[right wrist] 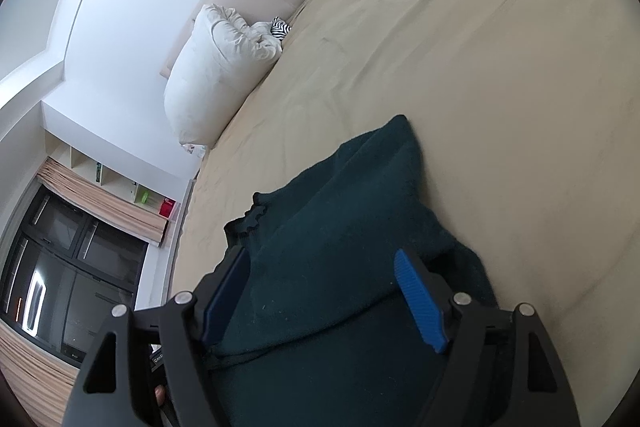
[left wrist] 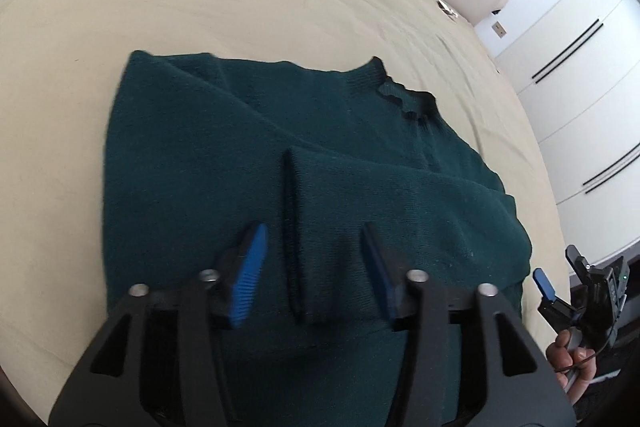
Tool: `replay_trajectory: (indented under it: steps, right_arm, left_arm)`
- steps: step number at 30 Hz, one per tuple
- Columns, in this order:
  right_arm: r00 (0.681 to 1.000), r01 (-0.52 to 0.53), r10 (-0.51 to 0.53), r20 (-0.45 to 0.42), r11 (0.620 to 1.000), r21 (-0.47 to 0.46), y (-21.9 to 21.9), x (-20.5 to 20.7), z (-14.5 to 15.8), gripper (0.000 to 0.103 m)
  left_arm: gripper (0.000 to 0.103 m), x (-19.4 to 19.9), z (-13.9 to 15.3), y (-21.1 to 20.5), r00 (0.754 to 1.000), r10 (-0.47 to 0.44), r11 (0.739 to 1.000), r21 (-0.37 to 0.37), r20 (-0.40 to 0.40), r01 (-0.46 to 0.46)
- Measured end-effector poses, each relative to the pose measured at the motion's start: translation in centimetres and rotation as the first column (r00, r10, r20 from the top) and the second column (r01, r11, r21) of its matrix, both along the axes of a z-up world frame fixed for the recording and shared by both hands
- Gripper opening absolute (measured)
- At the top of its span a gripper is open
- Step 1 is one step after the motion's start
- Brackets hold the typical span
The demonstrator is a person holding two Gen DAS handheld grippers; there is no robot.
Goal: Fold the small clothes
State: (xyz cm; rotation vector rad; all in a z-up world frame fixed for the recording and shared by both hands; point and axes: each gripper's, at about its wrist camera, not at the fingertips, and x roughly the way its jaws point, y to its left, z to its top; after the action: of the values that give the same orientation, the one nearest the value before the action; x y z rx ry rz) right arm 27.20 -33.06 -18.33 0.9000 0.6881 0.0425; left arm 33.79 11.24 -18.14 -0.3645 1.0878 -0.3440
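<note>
Green knit sweater (left wrist: 312, 155) part-folded, sleeve laid across toward 6 o'clock; left gripper (left wrist: 312, 267) half-open and right gripper (right wrist: 320, 295) wide, both empty; final folds remain

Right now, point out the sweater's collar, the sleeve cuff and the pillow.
collar (left wrist: 404, 99), left wrist view, on the ruffled neck edge.
sleeve cuff (left wrist: 298, 247), left wrist view, on the ribbed band.
pillow (right wrist: 216, 75), right wrist view, on its white front.

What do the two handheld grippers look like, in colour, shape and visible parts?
The left gripper and the right gripper look alike: black angular frames with triangular cut-outs, round silver pivot pins, and two flat blue ribbed finger pads. In the left wrist view the right gripper shows a small green light and a thin dark cable near the hand.
</note>
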Motion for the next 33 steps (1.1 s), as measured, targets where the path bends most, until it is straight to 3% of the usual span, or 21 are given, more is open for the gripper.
replay_trajectory:
  steps: [1,7,9,10,14,22,26,28,30,32,33]
  right_arm:
    - [1.000,-0.002,0.002,0.000,1.000,0.000,0.1,0.0,0.0,0.078]
    - [1.000,-0.001,0.001,0.007,1.000,-0.016,0.1,-0.3,0.3,0.078]
    - [1.000,0.003,-0.003,0.005,1.000,-0.011,0.1,-0.3,0.2,0.078]
    - [1.000,0.001,-0.001,0.005,1.000,-0.014,0.1,-0.3,0.2,0.078]
    - [1.000,-0.010,0.010,0.009,0.999,-0.042,0.6,-0.2,0.4,0.078]
    - [1.000,-0.030,0.029,-0.005,0.995,-0.093,1.2,0.5,0.7,0.078]
    - [0.998,-0.050,0.045,-0.049,0.991,-0.122,1.7,1.1,-0.1,0.078]
    - [0.996,-0.058,0.046,-0.082,0.988,-0.143,1.8,1.3,-0.8,0.078]
    - [0.995,-0.055,0.041,-0.088,0.986,-0.158,2.0,1.3,-0.9,0.078]
    - [0.996,-0.046,0.033,-0.082,0.986,-0.161,1.9,1.2,-0.6,0.078]
    - [0.997,-0.037,0.024,-0.078,0.986,-0.164,1.8,1.0,-0.3,0.078]
  left_arm:
    - [0.058,0.3,0.1,-0.2,1.000,-0.005,1.000,0.002,-0.004,0.005]
    - [0.059,0.1,-0.1,-1.2,0.999,-0.034,0.999,0.025,0.006,0.034]
    - [0.044,0.3,-0.2,-1.7,0.999,-0.052,0.998,0.047,0.004,0.052]
    - [0.025,0.3,-0.4,-2.2,0.998,-0.060,0.997,0.053,-0.007,0.060]
    - [0.009,0.3,-0.7,-1.9,0.998,-0.061,0.996,0.058,-0.011,0.062]
    - [0.006,-0.9,0.5,-1.1,0.999,-0.013,0.995,0.101,0.051,0.008]
    - [0.011,-0.8,-0.6,-1.7,0.998,0.013,0.974,0.225,0.064,-0.027]
    - [0.012,-0.9,-0.6,-2.8,0.996,-0.018,0.953,0.302,0.085,-0.009]
    - [0.025,-1.6,0.3,-4.5,0.992,-0.027,0.896,0.443,0.121,-0.030]
    - [0.049,-3.1,1.7,-7.1,0.978,-0.040,0.776,0.622,0.205,-0.099]
    - [0.052,-3.9,2.2,-8.2,0.968,-0.065,0.743,0.660,0.244,-0.116]
